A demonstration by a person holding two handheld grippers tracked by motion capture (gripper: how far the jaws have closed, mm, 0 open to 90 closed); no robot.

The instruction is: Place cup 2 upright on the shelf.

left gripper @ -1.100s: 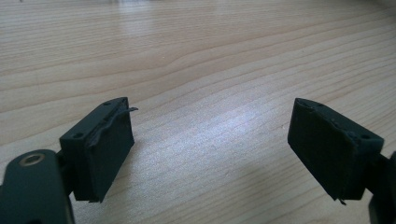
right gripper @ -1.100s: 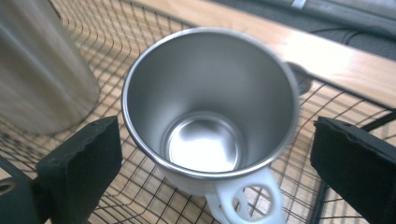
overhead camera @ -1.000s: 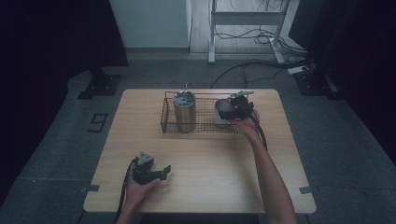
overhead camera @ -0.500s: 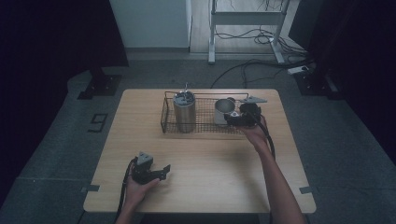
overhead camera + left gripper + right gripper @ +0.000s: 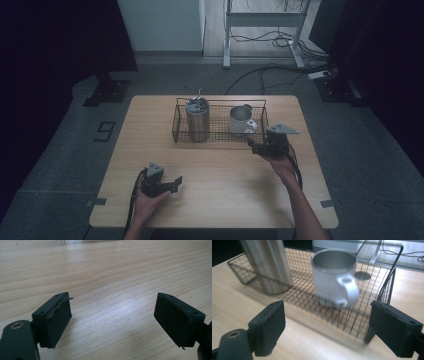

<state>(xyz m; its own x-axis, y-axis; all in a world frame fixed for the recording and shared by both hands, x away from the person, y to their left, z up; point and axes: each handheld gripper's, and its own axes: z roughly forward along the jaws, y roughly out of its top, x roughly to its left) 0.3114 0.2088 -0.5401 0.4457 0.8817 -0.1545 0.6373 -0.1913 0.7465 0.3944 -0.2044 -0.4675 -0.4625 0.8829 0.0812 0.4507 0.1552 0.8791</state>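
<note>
A black wire basket stands at the back middle of the wooden table. Inside it, a tall steel tumbler stands on the left and a white mug on the right, handle toward me. My right gripper is open just in front of the basket's right end, nothing between its jaws. My left gripper rests low over the front left of the table, open and empty above bare wood.
Beyond the table's far edge is grey floor with a metal frame stand, cables and a dark stand base. The tabletop is bare wood between the basket and the front edge.
My right gripper has pulled back out of the basket toward me and to the right, leaving the white mug standing inside. The left gripper has stayed put.
</note>
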